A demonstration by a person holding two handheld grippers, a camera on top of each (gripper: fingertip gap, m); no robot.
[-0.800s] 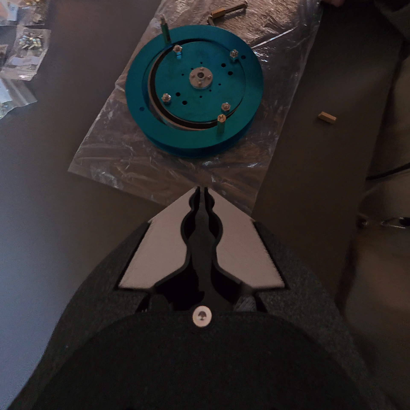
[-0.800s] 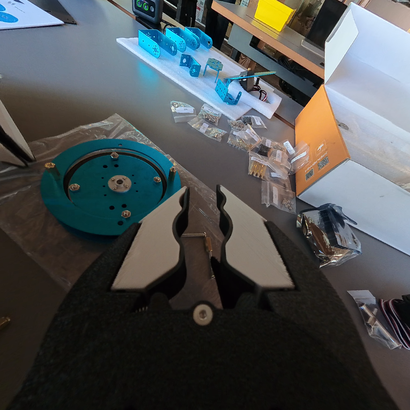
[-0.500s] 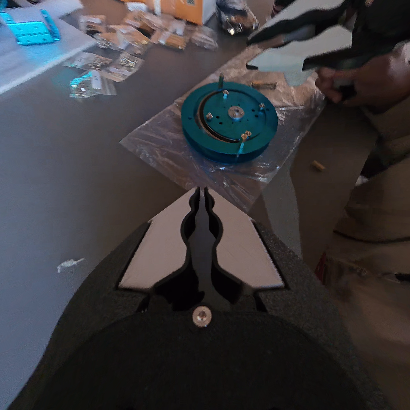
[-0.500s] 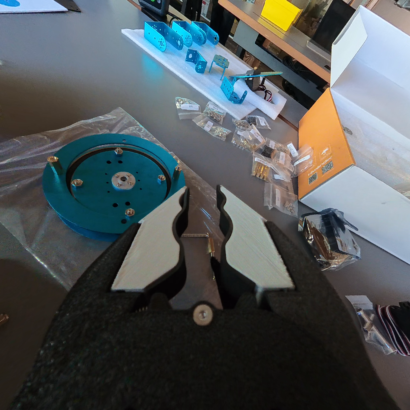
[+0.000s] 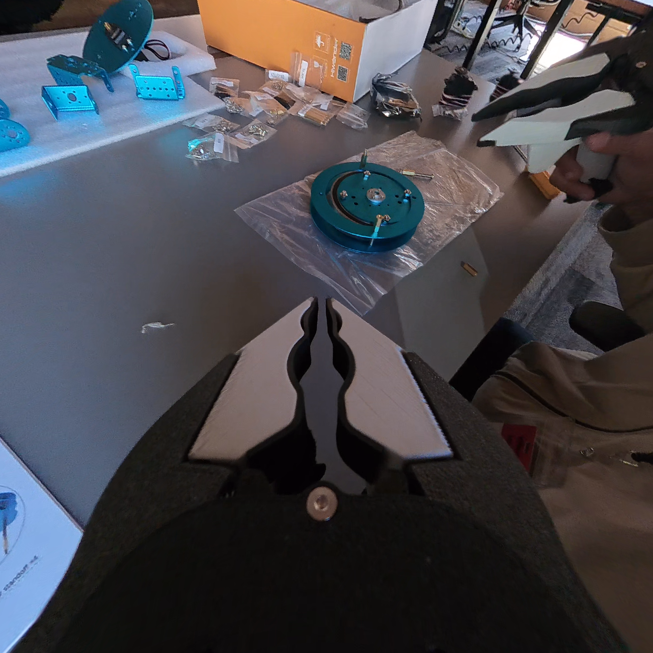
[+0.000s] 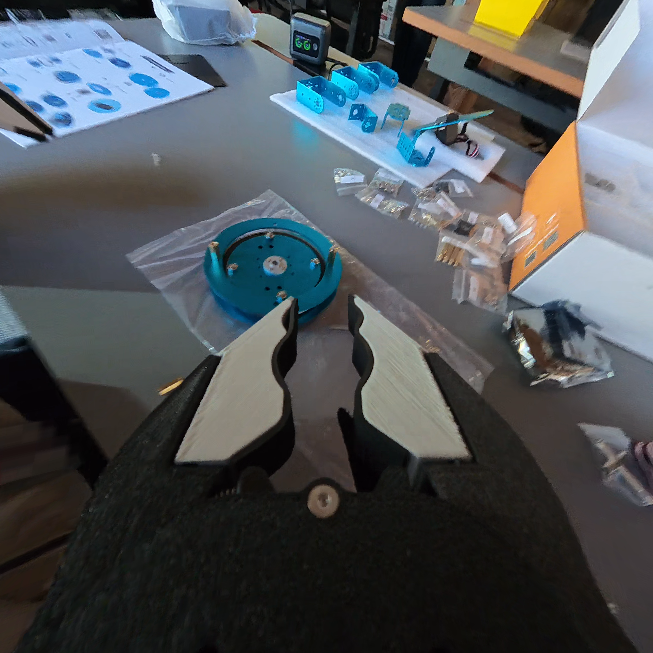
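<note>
While both grippers hang in the air, a grey table point(image 5: 106, 247) spreads beneath them, strewn with kit parts. An orange-and-white box point(image 5: 318, 39) stands open at its far side, next to a white foam sheet point(image 6: 388, 141) carrying blue metal brackets point(image 6: 319, 95). Nearer the middle, a clear plastic bag point(image 5: 353, 275) lies flat with a teal round base point(image 5: 367, 208) on it, brass standoffs point(image 5: 376, 226) rising from its rim. The left gripper point(image 5: 321, 300) hovers over bare tabletop short of the bag, its fingers nearly pressed together with only a thin slit between the tips, holding nothing. The right gripper point(image 6: 321, 304) hangs above the bag beside the base, its fingers spread apart and empty. Small bags of screws point(image 6: 385, 198) lie between the foam and the box. One loose brass standoff point(image 5: 469, 269) rests on the table just off the bag.
</note>
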